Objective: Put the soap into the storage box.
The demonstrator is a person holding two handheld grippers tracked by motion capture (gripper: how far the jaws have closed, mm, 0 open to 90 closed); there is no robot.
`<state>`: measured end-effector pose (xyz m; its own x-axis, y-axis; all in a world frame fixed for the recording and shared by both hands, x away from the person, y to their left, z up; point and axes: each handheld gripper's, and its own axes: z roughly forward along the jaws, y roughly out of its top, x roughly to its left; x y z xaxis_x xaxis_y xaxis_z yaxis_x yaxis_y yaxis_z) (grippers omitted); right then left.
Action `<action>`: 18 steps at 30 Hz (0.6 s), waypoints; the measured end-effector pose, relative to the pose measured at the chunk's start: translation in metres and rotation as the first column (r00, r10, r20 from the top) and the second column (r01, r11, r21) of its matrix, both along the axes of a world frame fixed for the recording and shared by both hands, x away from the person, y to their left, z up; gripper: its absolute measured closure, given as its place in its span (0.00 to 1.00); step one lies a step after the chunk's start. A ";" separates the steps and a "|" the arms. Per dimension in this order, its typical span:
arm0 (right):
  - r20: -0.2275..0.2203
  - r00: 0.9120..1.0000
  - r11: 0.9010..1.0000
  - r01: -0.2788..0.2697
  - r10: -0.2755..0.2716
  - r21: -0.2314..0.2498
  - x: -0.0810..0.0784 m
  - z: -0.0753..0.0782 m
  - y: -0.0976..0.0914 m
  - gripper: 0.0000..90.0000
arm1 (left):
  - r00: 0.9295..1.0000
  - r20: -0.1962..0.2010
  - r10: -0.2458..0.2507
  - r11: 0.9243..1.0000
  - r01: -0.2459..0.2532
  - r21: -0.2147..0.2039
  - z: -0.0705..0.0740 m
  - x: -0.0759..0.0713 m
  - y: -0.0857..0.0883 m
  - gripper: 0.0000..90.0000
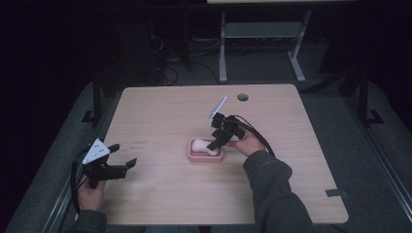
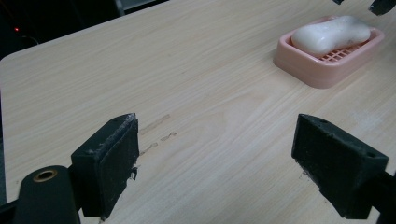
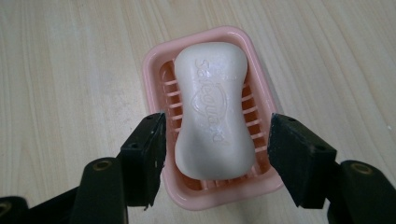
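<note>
Right gripper view: the soap bar (image 3: 215,116) lies in the pink dish (image 3: 154,60) mid-table, straddled untouched by the part-open right gripper (image 3: 217,149); a careless lift could snag the dish. The left gripper (image 2: 217,163) is held wide open, empty.

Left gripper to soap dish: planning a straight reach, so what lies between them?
Bare tabletop between left gripper and soap dish, per left gripper view.

My high view looks forward and down over the whole table (image 1: 160,194) from my side. My left gripper view sits low near the wood, facing across to the dish (image 2: 327,70) well off. My right gripper view looks steeply down, close above that same dish (image 3: 154,60)
</note>
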<state>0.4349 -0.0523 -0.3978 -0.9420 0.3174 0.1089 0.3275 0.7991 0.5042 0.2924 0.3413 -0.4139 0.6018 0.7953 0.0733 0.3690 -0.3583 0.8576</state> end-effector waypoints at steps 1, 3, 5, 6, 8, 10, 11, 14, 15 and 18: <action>0.001 1.000 1.000 0.001 -0.001 0.003 0.000 0.001 -0.001 0.41 | 1.000 -0.001 0.000 1.000 0.000 0.000 0.000 0.000 0.000 0.16; 0.005 1.000 1.000 0.005 -0.005 0.006 -0.001 0.002 -0.002 0.41 | 1.000 -0.001 0.000 1.000 0.000 0.000 0.000 0.000 0.000 0.16; 0.007 1.000 1.000 0.007 -0.007 0.006 -0.001 0.003 -0.004 0.40 | 1.000 0.000 0.000 1.000 0.000 0.001 0.000 0.000 0.000 0.16; 0.008 1.000 1.000 0.010 -0.010 0.006 -0.002 0.004 -0.005 0.40 | 1.000 -0.001 0.000 1.000 0.000 0.000 0.000 0.000 0.000 0.16; 0.005 1.000 1.000 0.015 -0.015 0.008 -0.002 0.005 -0.008 0.40 | 1.000 -0.001 0.000 1.000 0.000 0.000 0.000 0.000 0.000 0.16; 0.006 1.000 1.000 0.020 -0.020 0.007 -0.003 0.005 -0.009 0.39 | 1.000 -0.002 0.000 1.000 0.000 0.003 0.000 0.000 0.000 0.16; 0.008 1.000 1.000 0.019 -0.020 0.011 -0.003 0.006 -0.010 0.39 | 1.000 -0.002 -0.001 1.000 0.001 0.003 0.000 0.000 0.000 0.16; 0.005 1.000 1.000 0.024 -0.024 0.009 -0.004 0.005 -0.014 0.39 | 1.000 -0.002 0.000 1.000 0.000 0.002 0.000 0.000 0.000 0.16; 0.005 1.000 1.000 0.028 -0.028 0.010 -0.005 0.005 -0.015 0.39 | 1.000 -0.003 -0.001 1.000 0.001 0.002 0.000 0.000 0.000 0.16; -0.001 0.999 0.999 0.034 -0.034 0.020 -0.006 0.005 -0.019 0.38 | 1.000 -0.003 -0.001 1.000 0.001 0.002 0.000 0.000 0.000 0.16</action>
<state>0.4285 -0.0712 -0.3924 -0.9306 0.3470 0.1162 0.3547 0.7771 0.5200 0.2924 0.3410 -0.4139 0.6029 0.7945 0.0735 0.3709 -0.3607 0.8558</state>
